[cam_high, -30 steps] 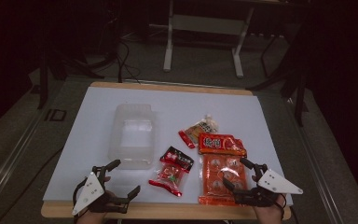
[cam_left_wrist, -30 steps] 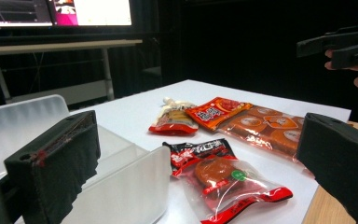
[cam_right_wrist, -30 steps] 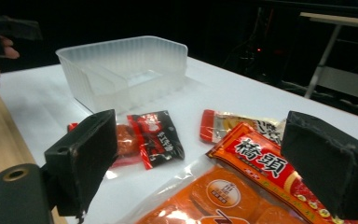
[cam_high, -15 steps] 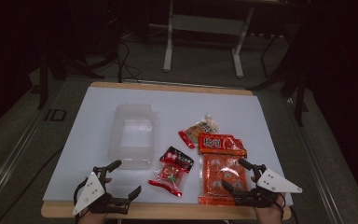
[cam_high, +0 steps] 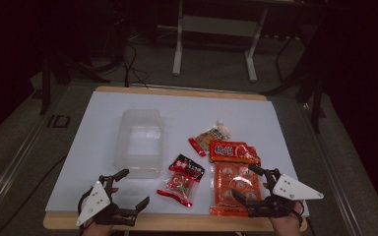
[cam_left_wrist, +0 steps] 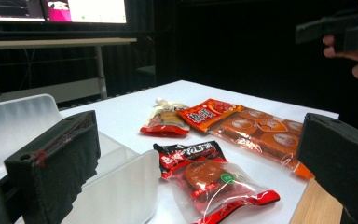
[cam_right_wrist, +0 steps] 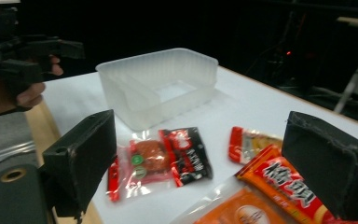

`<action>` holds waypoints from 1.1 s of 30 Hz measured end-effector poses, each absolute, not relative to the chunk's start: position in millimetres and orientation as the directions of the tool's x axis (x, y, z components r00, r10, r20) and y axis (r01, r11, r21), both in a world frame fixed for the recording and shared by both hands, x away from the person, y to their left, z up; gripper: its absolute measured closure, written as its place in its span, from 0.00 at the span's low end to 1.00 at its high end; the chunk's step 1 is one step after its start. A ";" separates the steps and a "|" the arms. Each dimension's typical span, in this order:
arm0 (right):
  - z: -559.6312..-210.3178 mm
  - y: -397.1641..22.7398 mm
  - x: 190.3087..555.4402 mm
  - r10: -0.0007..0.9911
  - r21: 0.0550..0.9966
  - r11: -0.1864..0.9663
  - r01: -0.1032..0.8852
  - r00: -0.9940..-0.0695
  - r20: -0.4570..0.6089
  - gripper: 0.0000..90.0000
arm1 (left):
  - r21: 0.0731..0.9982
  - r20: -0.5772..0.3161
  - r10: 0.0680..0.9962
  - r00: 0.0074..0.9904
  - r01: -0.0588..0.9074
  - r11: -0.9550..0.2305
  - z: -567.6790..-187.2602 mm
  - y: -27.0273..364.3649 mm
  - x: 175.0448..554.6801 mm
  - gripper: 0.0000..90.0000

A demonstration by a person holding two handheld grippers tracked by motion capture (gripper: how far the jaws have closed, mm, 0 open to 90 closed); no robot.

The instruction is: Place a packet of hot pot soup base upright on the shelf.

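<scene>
Clear plastic box (cam_high: 141,142) left of middle holds nothing yet; three snack packs (cam_high: 234,184) wait on the table, both grippers (cam_high: 128,191) (cam_high: 248,184) low down, jaws wide apart.

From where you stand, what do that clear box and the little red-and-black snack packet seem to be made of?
The box looks like thin frosted plastic: milky, translucent walls. The snack packet looks like glossy plastic film: it glints, and its clear part shows the snack inside.

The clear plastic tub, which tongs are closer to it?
Left. The left tongs sit open just below the clear plastic tub, near its front corner. The right tongs hover over the big orange snack pack, across the table.
</scene>
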State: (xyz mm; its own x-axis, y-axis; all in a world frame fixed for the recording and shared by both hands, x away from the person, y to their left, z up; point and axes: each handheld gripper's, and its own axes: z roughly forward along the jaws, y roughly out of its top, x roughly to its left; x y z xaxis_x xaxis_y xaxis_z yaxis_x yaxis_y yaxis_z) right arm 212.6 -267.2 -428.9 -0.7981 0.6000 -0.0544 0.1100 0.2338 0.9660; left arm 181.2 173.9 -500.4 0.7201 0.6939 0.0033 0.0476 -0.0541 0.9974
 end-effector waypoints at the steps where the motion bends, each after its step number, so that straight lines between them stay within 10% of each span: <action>1: -426.4 -267.1 212.8 0.603 0.967 0.233 0.106 -0.796 -0.058 0.11 | 0.997 -0.001 0.690 0.724 0.054 -0.055 -500.9 173.1 181.3 0.00; 33: -398.2 -310.7 313.0 0.734 0.947 0.270 0.173 -0.674 -0.086 0.11 | 0.996 0.015 0.684 0.729 0.053 -0.077 -502.7 170.7 182.6 0.00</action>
